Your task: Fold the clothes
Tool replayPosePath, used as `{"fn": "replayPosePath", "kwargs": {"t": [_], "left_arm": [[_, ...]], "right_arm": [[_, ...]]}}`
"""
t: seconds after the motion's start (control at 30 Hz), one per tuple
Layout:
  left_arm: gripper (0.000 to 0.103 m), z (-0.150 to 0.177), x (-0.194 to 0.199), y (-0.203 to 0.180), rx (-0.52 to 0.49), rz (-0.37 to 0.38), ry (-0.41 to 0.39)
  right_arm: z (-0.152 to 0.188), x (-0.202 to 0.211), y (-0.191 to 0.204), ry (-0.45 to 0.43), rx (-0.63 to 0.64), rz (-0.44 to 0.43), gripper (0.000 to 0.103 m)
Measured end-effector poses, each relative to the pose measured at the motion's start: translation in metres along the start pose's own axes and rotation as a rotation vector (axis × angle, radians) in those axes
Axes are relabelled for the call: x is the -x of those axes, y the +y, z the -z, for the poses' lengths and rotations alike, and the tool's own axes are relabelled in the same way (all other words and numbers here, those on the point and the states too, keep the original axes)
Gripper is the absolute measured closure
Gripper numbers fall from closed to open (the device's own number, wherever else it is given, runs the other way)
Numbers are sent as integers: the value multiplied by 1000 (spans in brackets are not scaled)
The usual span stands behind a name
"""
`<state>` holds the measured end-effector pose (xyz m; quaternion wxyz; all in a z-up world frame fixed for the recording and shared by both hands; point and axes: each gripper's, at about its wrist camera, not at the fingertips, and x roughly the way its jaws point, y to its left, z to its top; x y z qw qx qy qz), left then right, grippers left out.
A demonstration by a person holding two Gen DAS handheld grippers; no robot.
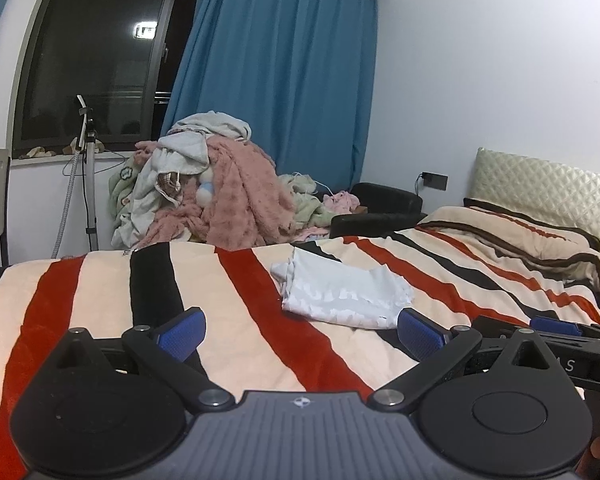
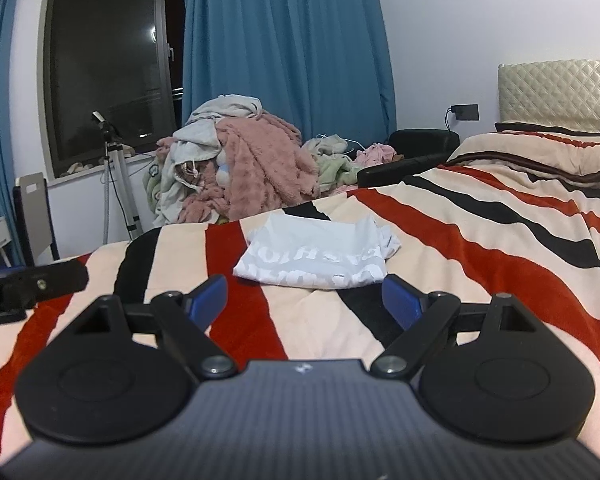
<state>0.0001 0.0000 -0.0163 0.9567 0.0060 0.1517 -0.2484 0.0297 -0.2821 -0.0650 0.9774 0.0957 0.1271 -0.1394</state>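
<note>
On the striped bed blanket (image 2: 480,240), a folded white T-shirt (image 2: 316,256) just ahead of 2 empty, wide-spread grippers, left gripper (image 1: 300,334) and right gripper (image 2: 304,300); likely undone if snagged by 1 pad

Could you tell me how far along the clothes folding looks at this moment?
One white printed garment already lies folded into a compact rectangle on the striped blanket. Nothing is in hand: the left tool and right tool are both open and empty, short of it. Left to do: the heap of clothes piled beyond the bed.
</note>
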Motion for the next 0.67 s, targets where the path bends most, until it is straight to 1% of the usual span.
{"fn": "replayPosePath", "kwargs": {"t": [0.2, 0.47, 0.67], "left_arm": [[0, 4, -4, -3, -6, -13, 18], [0, 7, -3, -6, -21, -69, -4], [0, 8, -3, -5, -20, -82, -4]], "right_arm": [[1, 0, -3, 12, -19, 4, 17], [2, 1, -3, 12, -11, 13, 17], [3, 0, -1, 20, -1, 18, 17]]}}
